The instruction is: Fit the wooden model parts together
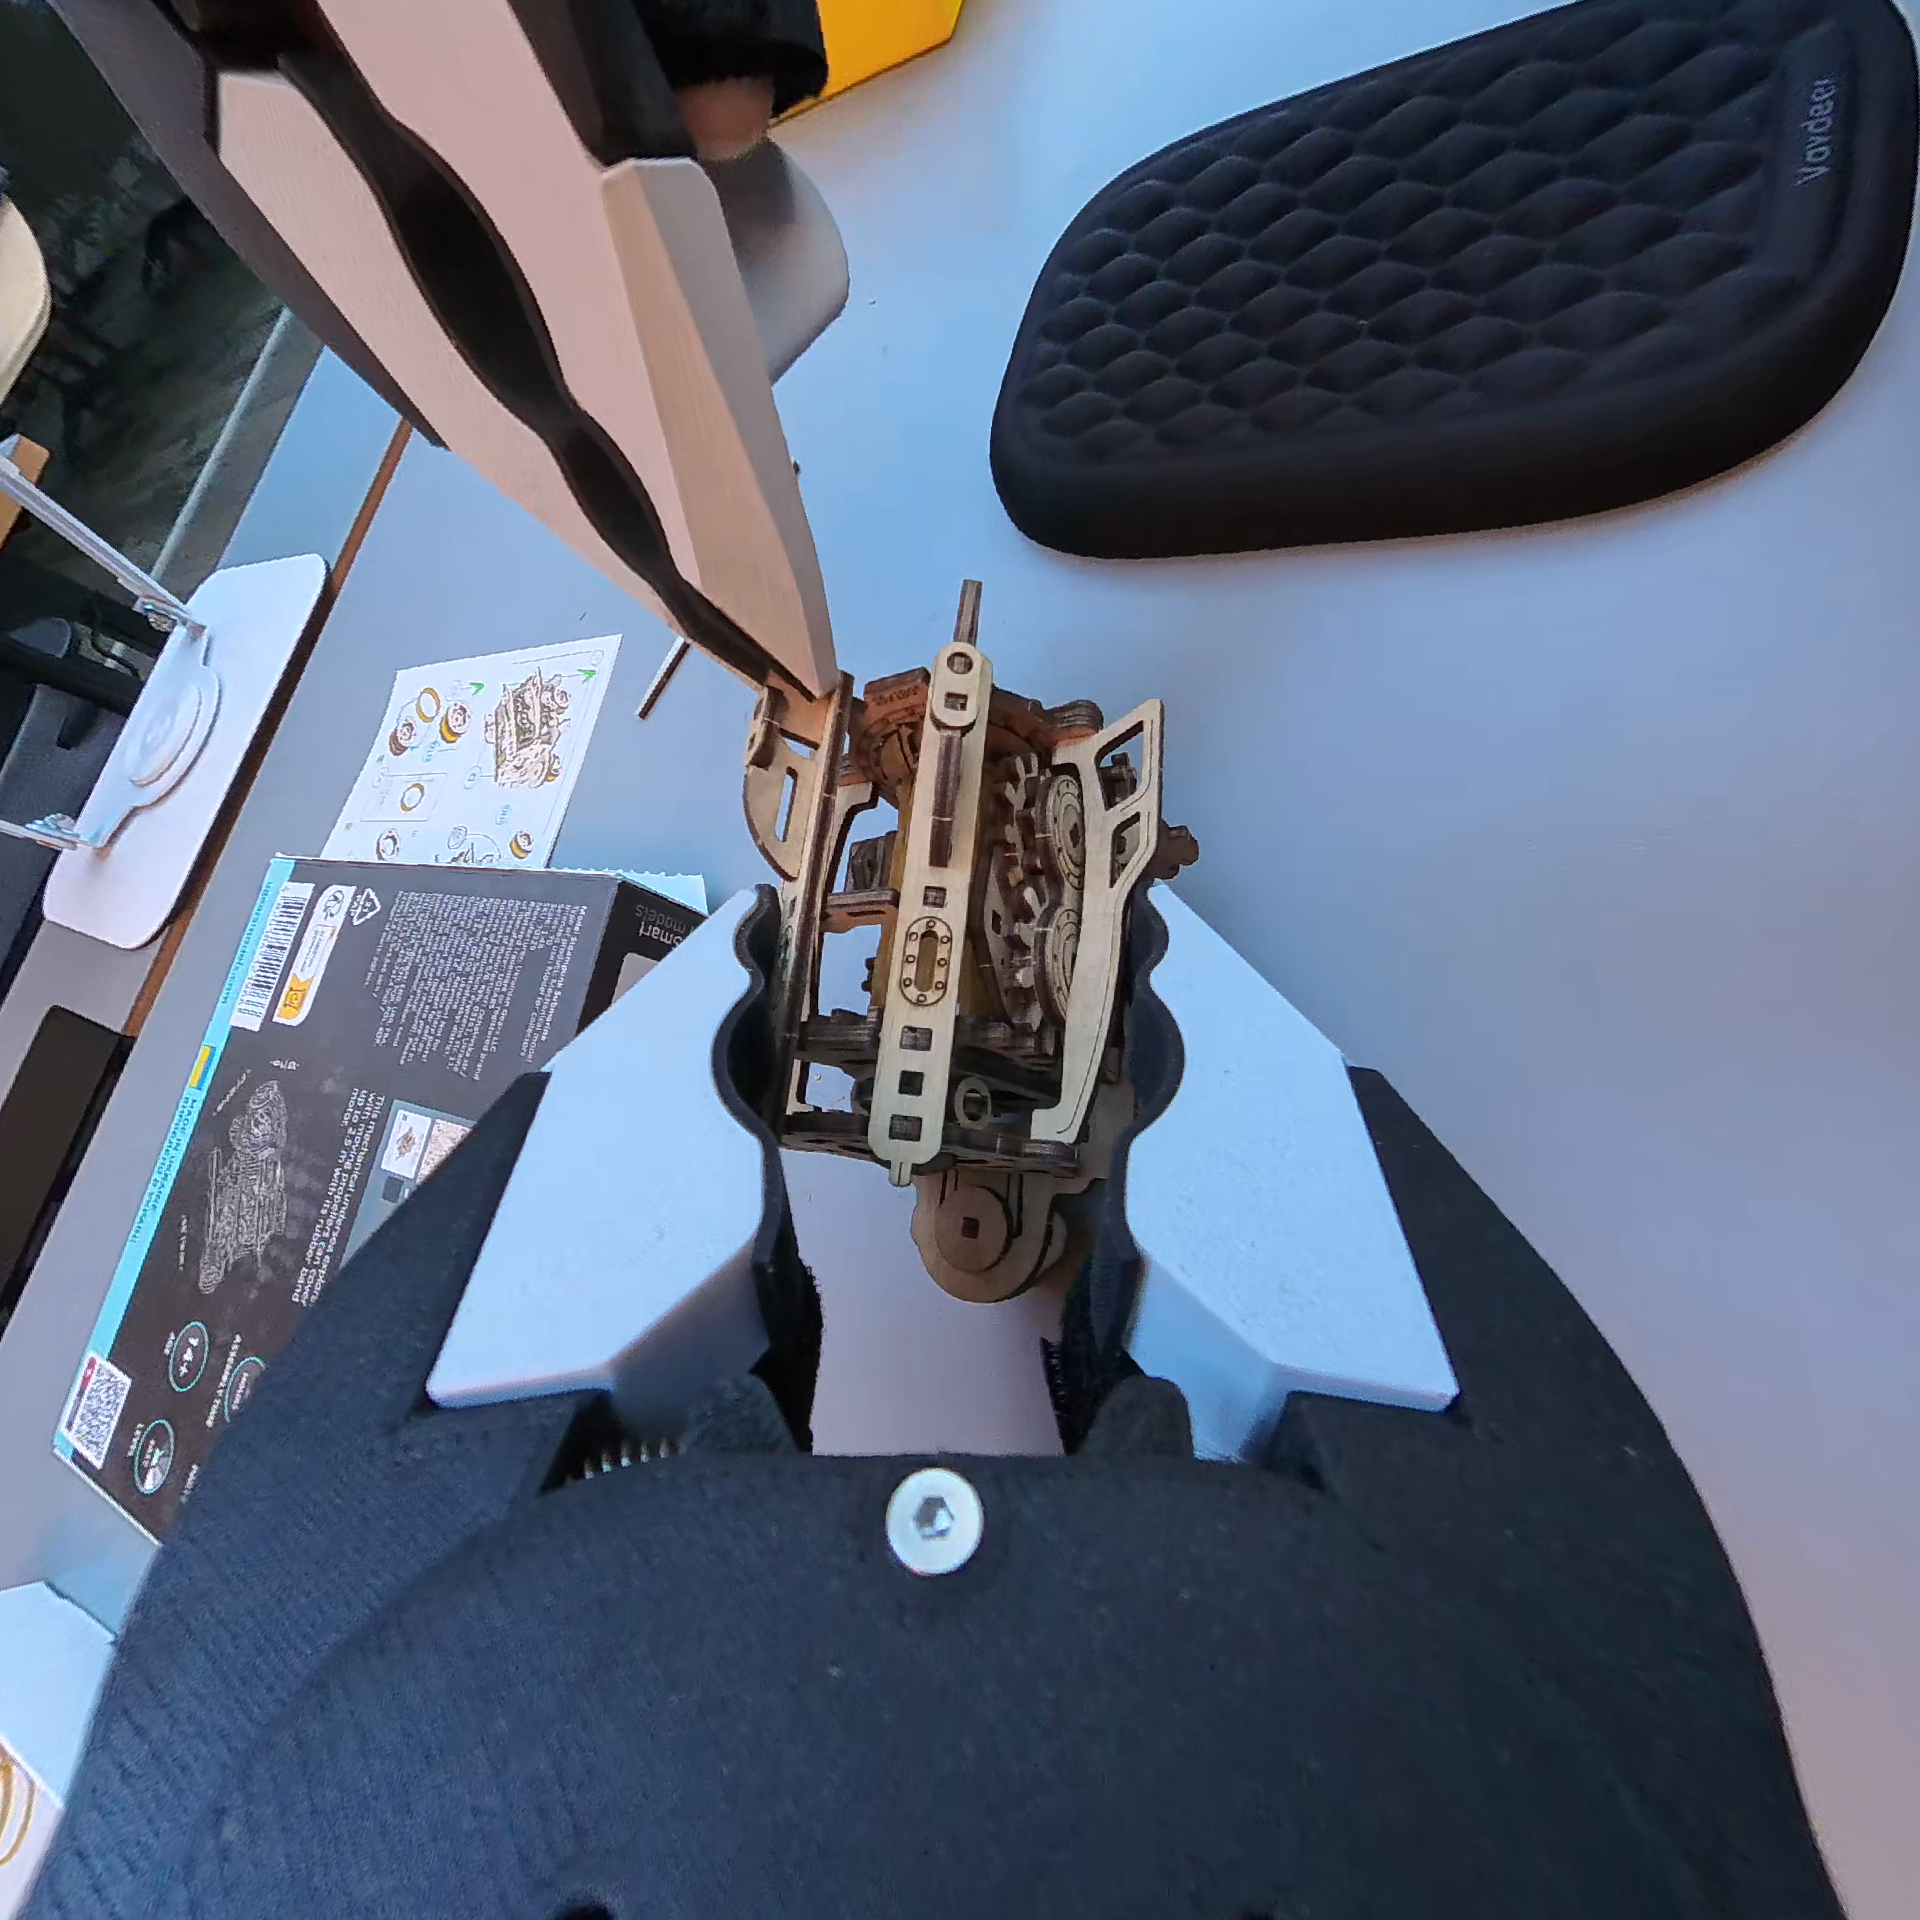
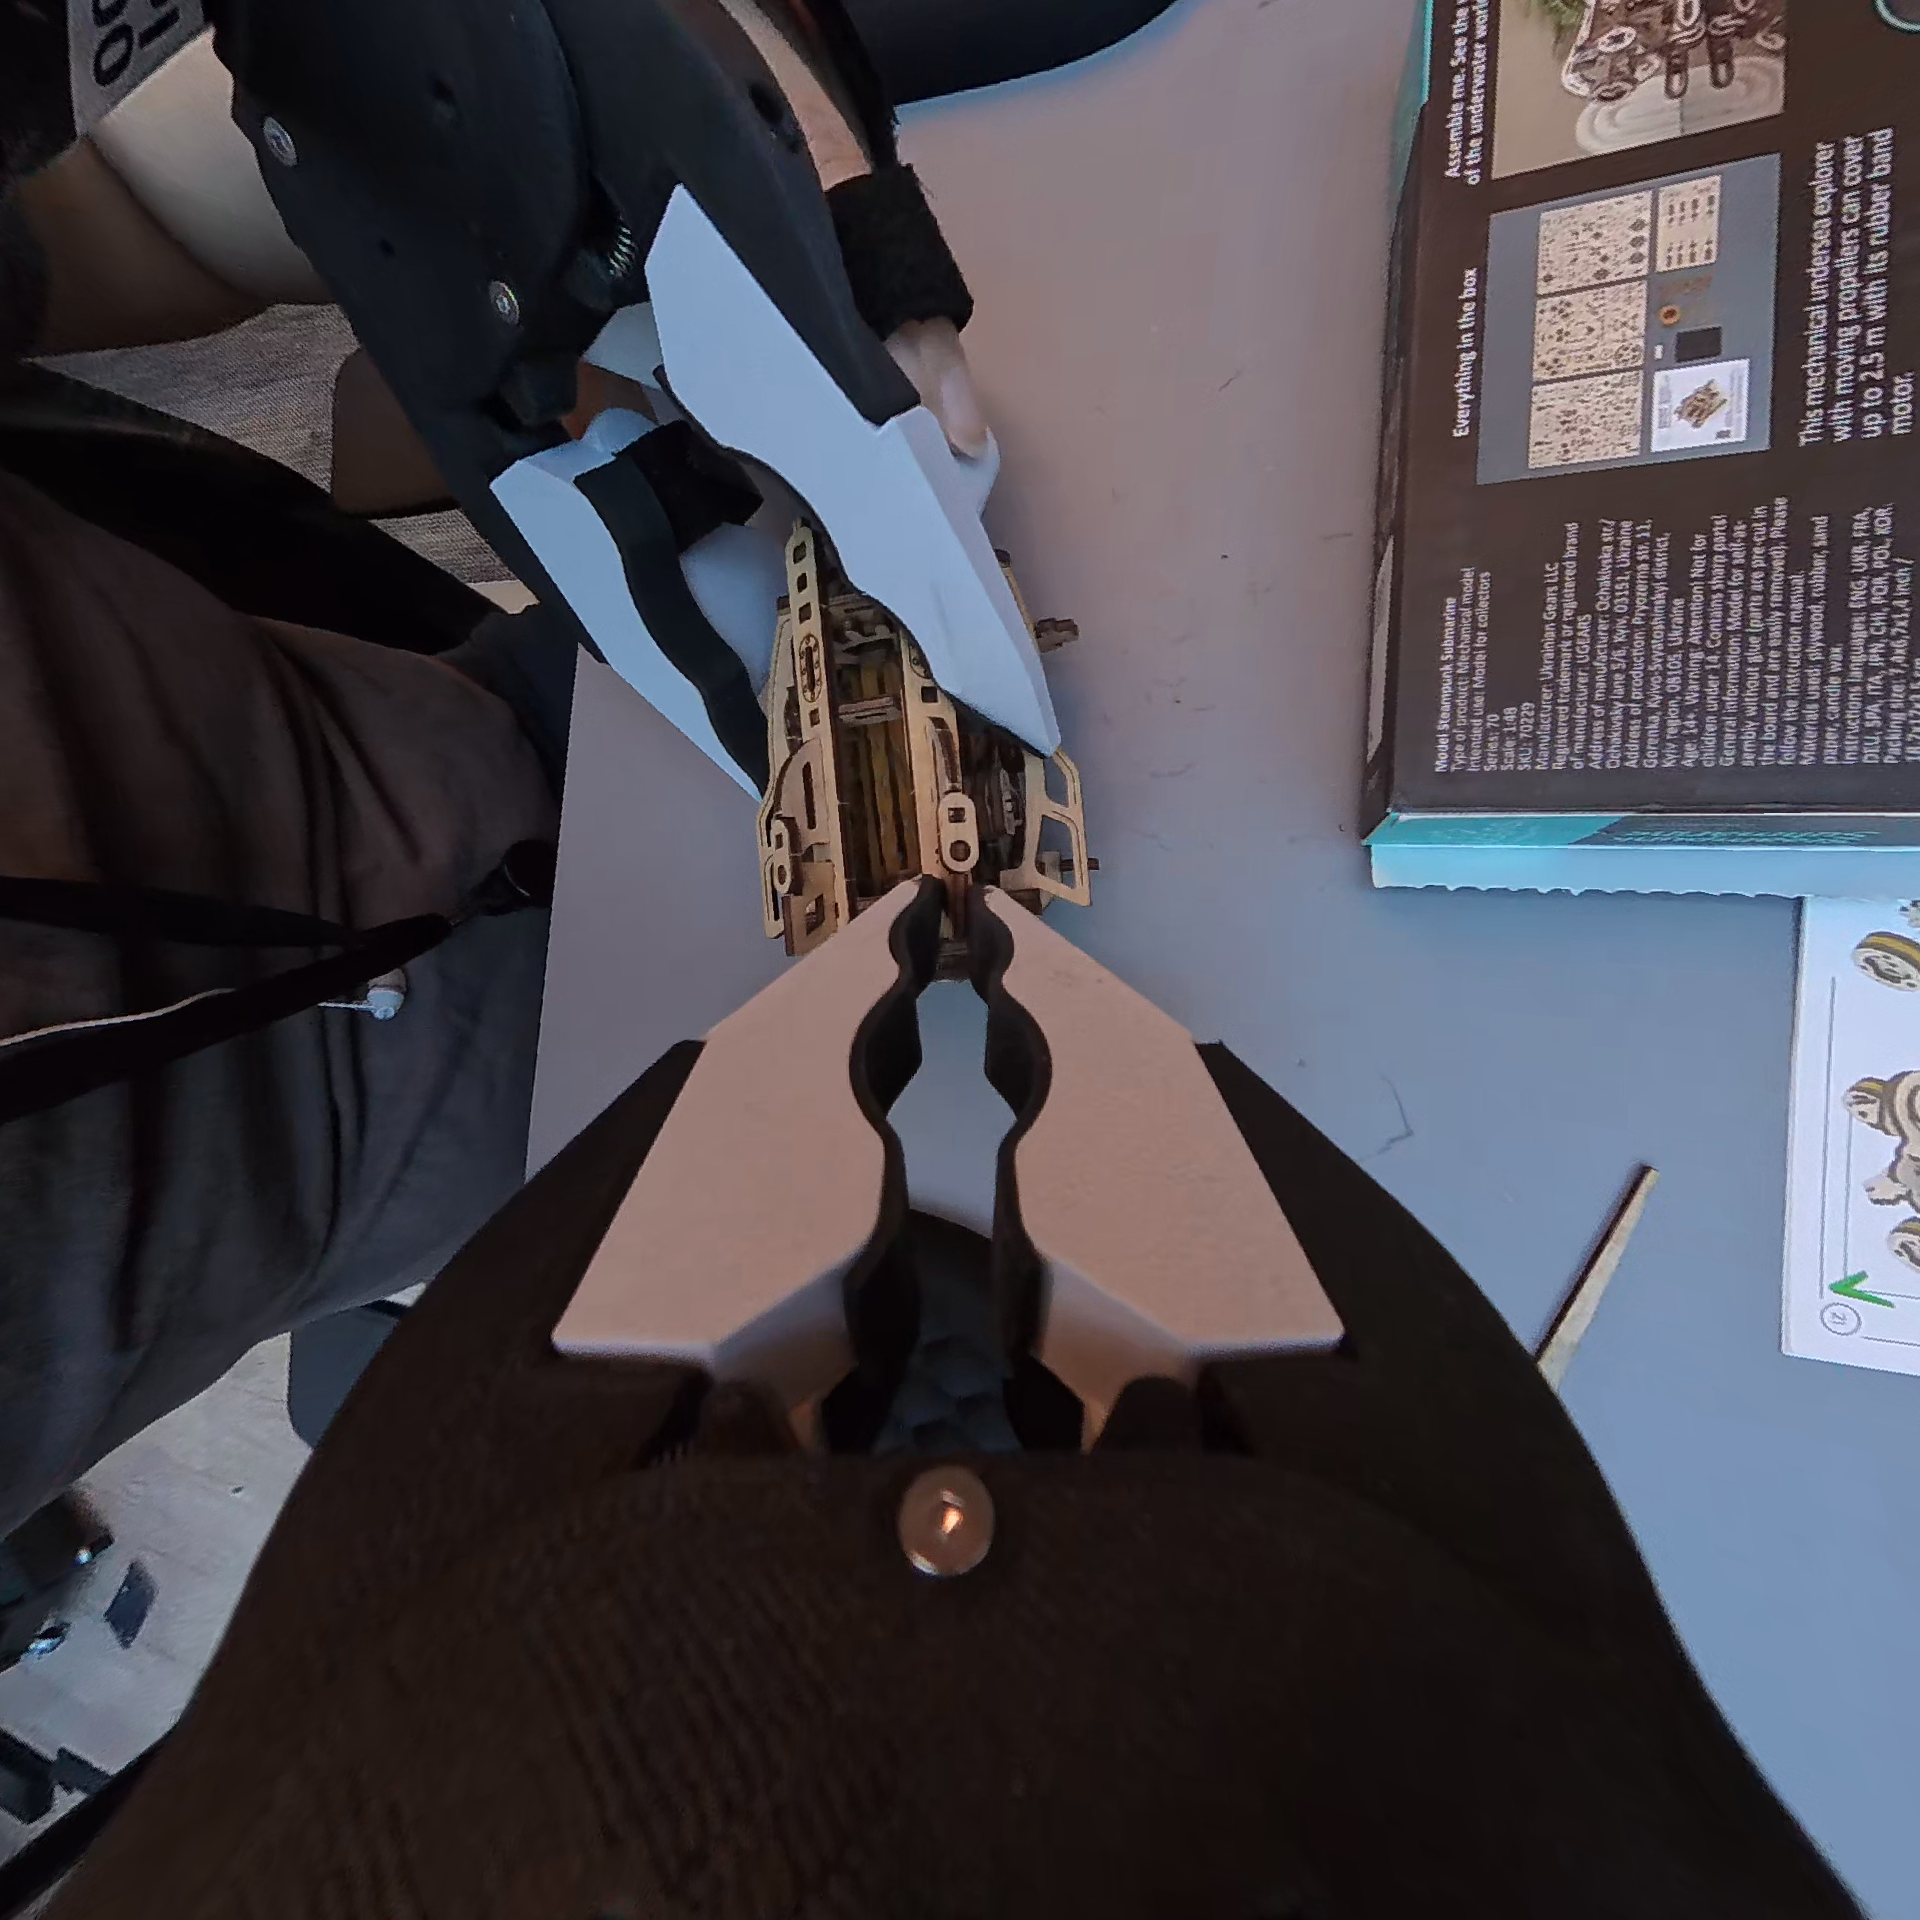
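The wooden model (image 1: 935, 831), a light plywood frame with gears inside, is held above the grey table (image 1: 1558, 935) by my left gripper (image 1: 956, 904). That gripper is shut on the model's two side plates. My right gripper (image 1: 805, 681) comes in from the upper left, its tips pinched on a small wooden piece at the model's far left corner. In the right wrist view, the right gripper (image 2: 954, 891) is shut on that dark piece at the near end of the model (image 2: 883, 769). The left gripper (image 2: 904, 779) clamps the model from above.
A black kit box (image 1: 343, 1091) (image 2: 1662, 416) and an instruction sheet (image 1: 488, 758) (image 2: 1860, 1143) lie on the table, with a thin wooden stick (image 1: 662, 677) (image 2: 1590, 1309) beside the sheet. A black quilted pad (image 1: 1455, 291) lies at far right. A person's torso (image 2: 260, 831) is close by. Spacing between my two grippers at the tips: around 4 centimetres.
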Demonstrator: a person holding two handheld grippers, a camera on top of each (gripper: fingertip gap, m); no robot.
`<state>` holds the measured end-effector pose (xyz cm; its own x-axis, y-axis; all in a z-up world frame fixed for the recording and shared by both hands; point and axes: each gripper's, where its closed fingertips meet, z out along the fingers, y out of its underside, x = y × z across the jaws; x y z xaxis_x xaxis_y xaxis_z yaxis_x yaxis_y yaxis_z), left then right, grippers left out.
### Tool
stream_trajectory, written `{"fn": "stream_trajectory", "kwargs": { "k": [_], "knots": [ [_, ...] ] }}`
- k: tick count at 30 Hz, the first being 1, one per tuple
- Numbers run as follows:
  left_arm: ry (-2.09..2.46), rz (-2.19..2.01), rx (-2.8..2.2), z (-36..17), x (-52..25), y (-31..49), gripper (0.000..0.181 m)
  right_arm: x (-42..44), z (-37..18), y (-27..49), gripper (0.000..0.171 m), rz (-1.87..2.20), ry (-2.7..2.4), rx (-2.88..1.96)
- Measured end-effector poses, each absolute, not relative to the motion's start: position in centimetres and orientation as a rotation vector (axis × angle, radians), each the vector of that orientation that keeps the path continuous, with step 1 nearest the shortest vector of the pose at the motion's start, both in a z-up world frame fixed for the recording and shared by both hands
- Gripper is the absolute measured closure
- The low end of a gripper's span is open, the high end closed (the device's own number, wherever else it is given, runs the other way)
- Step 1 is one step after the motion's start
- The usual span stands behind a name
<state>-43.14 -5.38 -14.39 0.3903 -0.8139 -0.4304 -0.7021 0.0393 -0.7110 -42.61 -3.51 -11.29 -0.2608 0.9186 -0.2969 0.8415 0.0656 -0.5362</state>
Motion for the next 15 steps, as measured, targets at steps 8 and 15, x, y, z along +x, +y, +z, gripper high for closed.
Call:
{"fn": "stream_trajectory", "kwargs": {
  "k": [8, 15],
  "knots": [
    [1.347, -0.136, -1.688, -14.39, -43.15, -5.42, 0.116, -42.44, -11.27, -3.67, 0.166, 0.977, -2.220, -1.856],
    [1.353, -0.125, -1.673, -14.37, -43.09, -5.48, 0.116, -42.26, -11.31, -3.86, 0.167, 0.975, -2.267, -1.892]
  ]
}}
